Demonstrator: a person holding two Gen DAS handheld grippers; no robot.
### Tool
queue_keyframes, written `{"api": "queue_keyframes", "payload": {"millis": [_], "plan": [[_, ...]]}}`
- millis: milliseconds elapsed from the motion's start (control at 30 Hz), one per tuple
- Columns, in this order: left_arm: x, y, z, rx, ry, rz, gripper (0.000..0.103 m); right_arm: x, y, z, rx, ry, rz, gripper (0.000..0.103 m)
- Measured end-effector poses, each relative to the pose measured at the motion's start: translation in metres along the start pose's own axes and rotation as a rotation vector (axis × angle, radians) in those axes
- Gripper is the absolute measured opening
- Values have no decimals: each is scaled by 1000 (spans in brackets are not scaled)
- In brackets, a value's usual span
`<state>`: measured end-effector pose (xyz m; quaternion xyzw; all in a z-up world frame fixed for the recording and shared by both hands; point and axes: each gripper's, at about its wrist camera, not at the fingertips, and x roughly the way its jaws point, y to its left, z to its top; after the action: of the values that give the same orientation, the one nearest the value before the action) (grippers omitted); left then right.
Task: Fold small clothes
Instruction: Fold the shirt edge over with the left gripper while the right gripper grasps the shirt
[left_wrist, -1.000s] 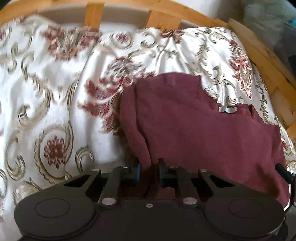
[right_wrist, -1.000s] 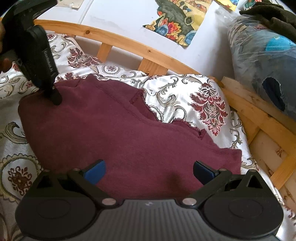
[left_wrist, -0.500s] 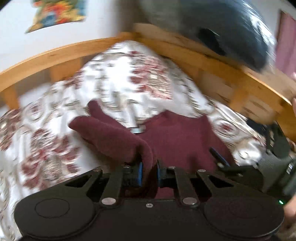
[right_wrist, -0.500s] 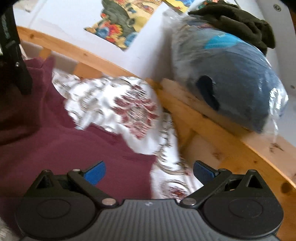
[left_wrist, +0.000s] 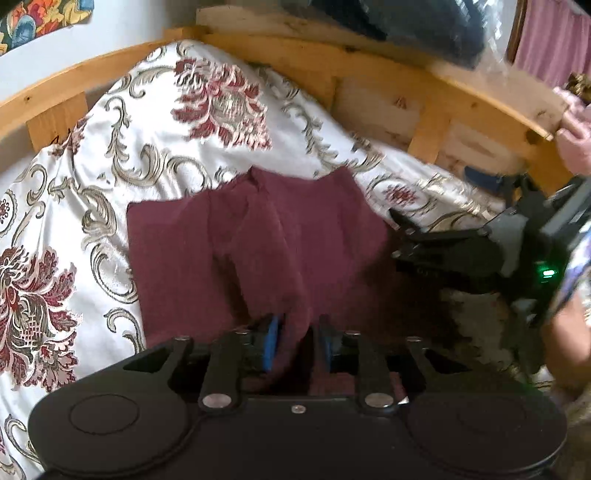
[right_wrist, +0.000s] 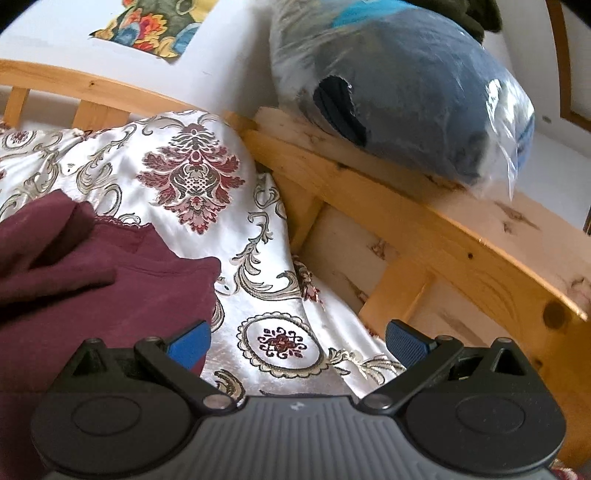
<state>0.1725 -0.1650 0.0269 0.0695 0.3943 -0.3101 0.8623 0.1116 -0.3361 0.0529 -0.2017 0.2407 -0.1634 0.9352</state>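
Note:
A maroon garment (left_wrist: 229, 251) lies partly folded on the patterned bedspread (left_wrist: 166, 122). One fold of it runs up from the cloth into my left gripper (left_wrist: 297, 345). The jaws are opening; the fold still hangs between the blue pads with a dark gap on its right side. In the right wrist view the garment (right_wrist: 92, 280) fills the lower left. My right gripper (right_wrist: 295, 343) stands wide open over the bedspread (right_wrist: 192, 173) just past the garment's right edge, with nothing between its fingers. It also shows at the right of the left wrist view, right gripper (left_wrist: 437, 195).
A wooden bed frame (right_wrist: 424, 229) curves round the far and right sides. A dark blue bundle in clear plastic (right_wrist: 406, 88) rests on its rail. A person's hand (left_wrist: 574, 147) is at the right edge. A colourful poster (right_wrist: 147, 26) hangs on the wall.
My left gripper has carried the garment's edge over to the right, laying a fold, and its jaws have widened. My right gripper has swung right, off the garment and over the bedspread.

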Motion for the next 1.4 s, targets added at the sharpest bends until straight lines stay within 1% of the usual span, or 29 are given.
{"api": "queue_keyframes", "payload": {"millis": [33,67,100,133,200,233,267,300,367,400,467,567,667,700,733,800,867,933,1000,1067,1167,1233,1300,1333,1367,1400], "plan": [[-5,-1,1,5,-12,-17,50,-1,0,0,3,-1,3,103],[-10,-2,1,13,-28,-29,63,-2,1,0,6,-5,8,103],[-16,-4,1,24,-51,-37,71,-3,1,0,12,-9,16,103],[-23,-5,0,40,-78,-41,74,-3,1,1,21,-12,24,103],[-36,-9,-1,73,-124,-41,85,-5,0,2,45,-19,43,103],[-41,-10,-2,80,-148,-31,89,-6,-1,2,55,-24,49,103],[-46,-10,-4,79,-172,-13,98,-7,-1,3,66,-32,56,103],[-50,-10,-8,69,-199,22,102,-9,-2,4,76,-41,62,103],[-52,-8,-15,53,-221,104,102,-12,-4,6,101,-63,79,103],[-51,-8,-18,56,-218,146,102,-14,-5,7,119,-75,91,103],[-47,-5,-28,72,-196,202,102,-17,-7,8,151,-97,127,103],[-42,2,-41,70,-148,236,102,-20,-8,9,214,-133,206,103],[-35,8,-54,69,-106,231,102,-25,-8,12,278,-175,318,103],[-32,9,-57,73,-92,230,102,-27,-8,13,304,-188,377,103],[-29,10,-60,77,-77,231,102,-26,-9,14,341,-189,462,103],[-21,10,-67,91,-49,239,102,-20,-10,14,431,-146,636,103],[-13,8,-72,105,-29,245,102,-11,-7,13,515,-80,755,103],[-10,6,-76,130,-29,248,102,-1,0,9,581,-9,821,103],[-9,2,-78,165,-40,269,102,10,9,6,614,53,868,103],[-7,-2,-78,215,-46,320,102,19,19,9,615,98,864,103],[-8,-5,-80,265,-74,375,100,27,26,17,626,125,856,103],[-12,-6,-80,280,-84,365,97,32,28,20,655,162,839,103],[-14,-7,-81,294,-91,351,92,34,30,23,653,184,820,103],[-15,-8,-81,307,-91,348,91,34,32,25,633,197,814,103],[-14,-10,-82,322,-91,345,87,34,36,28,598,212,811,103],[-14,-11,-82,339,-93,346,80,32,40,31,552,223,808,103]]}}
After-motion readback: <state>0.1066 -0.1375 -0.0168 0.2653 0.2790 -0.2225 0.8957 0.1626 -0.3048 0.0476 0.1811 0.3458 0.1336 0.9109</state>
